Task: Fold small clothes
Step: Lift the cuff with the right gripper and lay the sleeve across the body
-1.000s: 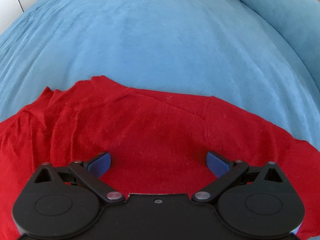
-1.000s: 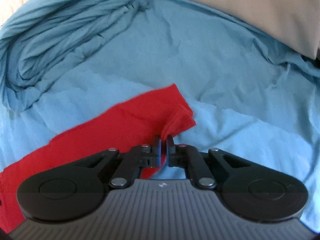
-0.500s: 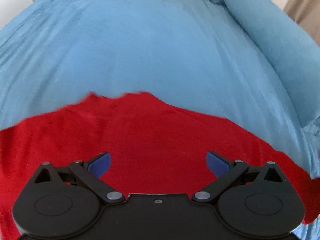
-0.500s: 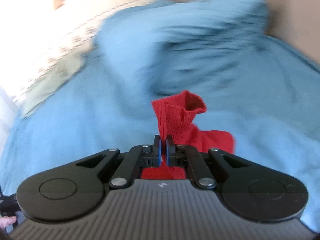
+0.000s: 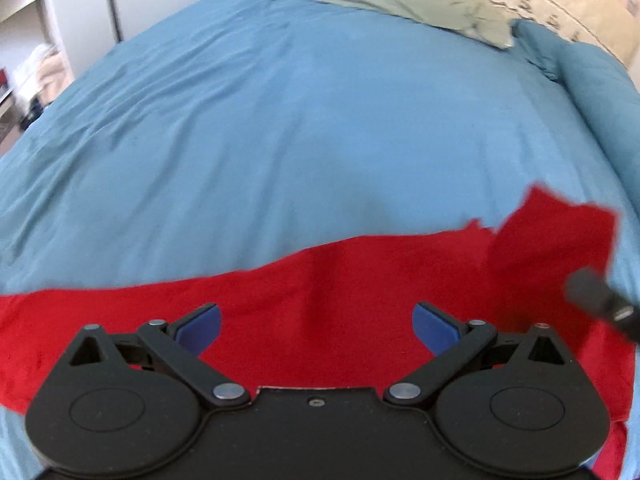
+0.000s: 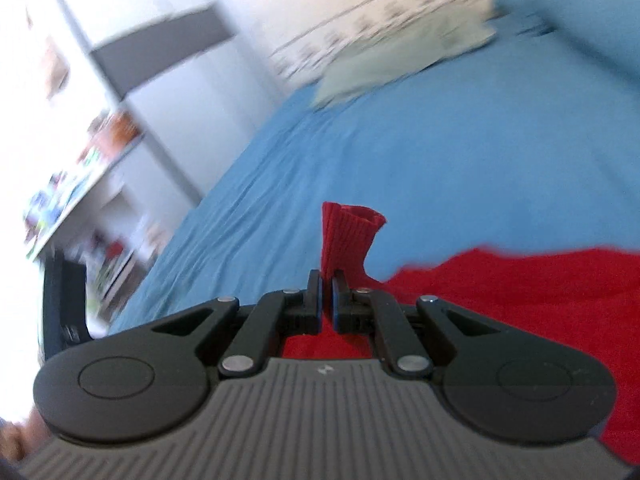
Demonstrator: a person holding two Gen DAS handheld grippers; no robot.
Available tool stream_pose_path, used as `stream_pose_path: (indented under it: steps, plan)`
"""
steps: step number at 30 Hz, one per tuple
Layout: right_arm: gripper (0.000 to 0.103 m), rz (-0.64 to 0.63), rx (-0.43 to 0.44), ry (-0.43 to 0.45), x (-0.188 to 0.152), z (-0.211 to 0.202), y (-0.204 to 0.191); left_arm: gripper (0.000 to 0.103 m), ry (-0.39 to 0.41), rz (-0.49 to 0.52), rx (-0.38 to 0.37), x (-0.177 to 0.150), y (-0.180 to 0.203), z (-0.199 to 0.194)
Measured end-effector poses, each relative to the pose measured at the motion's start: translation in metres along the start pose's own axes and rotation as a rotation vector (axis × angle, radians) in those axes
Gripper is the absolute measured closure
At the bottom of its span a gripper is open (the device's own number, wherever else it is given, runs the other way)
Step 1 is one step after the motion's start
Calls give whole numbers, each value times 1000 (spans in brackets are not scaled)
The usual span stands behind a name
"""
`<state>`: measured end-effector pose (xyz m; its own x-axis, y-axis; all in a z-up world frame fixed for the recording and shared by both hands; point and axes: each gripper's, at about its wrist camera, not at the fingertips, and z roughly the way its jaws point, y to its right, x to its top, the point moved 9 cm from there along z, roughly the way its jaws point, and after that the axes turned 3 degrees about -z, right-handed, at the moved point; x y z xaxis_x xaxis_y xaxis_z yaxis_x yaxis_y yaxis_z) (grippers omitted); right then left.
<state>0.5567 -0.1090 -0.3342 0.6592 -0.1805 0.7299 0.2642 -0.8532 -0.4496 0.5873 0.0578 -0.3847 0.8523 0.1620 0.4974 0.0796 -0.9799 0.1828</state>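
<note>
Red knit garment (image 5: pixel 360 292) spread across the blue-sheeted bed (image 5: pixel 300 128), ribbed cuff (image 6: pixel 350 236) pinched upright by the right gripper (image 6: pixel 327 296) fingers, possibly a sleeve end, left gripper (image 5: pixel 316 324) fingers wide apart above the cloth.

Both wrist views look close along their claws, sharing the blue bed (image 5: pixel 320 120) and red garment (image 6: pixel 520 300)

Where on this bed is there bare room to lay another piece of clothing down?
The widest free patch is the blue bedspread between the red sweater near the camera and the pale green pillow at the far end. The rolled blue blanket borders it on the right. The near edge is crowded by the sweater and both grippers.
</note>
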Motion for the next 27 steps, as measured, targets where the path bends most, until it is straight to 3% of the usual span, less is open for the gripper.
stream_pose_path:
  steps: [5,11,14,16,18,21,24,27]
  plan:
    - [83,-49,15,-132,-48,51,-12,0,-13,-58,-14,-15,-37,3]
    - [83,-89,3,-184,-74,71,-15,0,-12,-88,-68,-22,-50,10]
    - [77,-99,10,-223,-85,78,-14,0,-9,-101,-87,-19,-49,12]
    - [34,-103,12,-256,-91,80,-17,0,-10,-102,-107,-20,-47,10]
    - [20,-118,10,-236,-91,66,-16,0,-13,-100,-129,-19,-44,9]
    - [17,-123,-26,-228,-94,36,-7,0,-40,-71,-206,-19,-26,9]
    - [17,-116,-85,-239,-101,-2,15,2,-71,19,-261,-20,6,16]
    - [17,-120,-166,-241,-106,-33,37,13,-103,92,-300,-22,33,32]
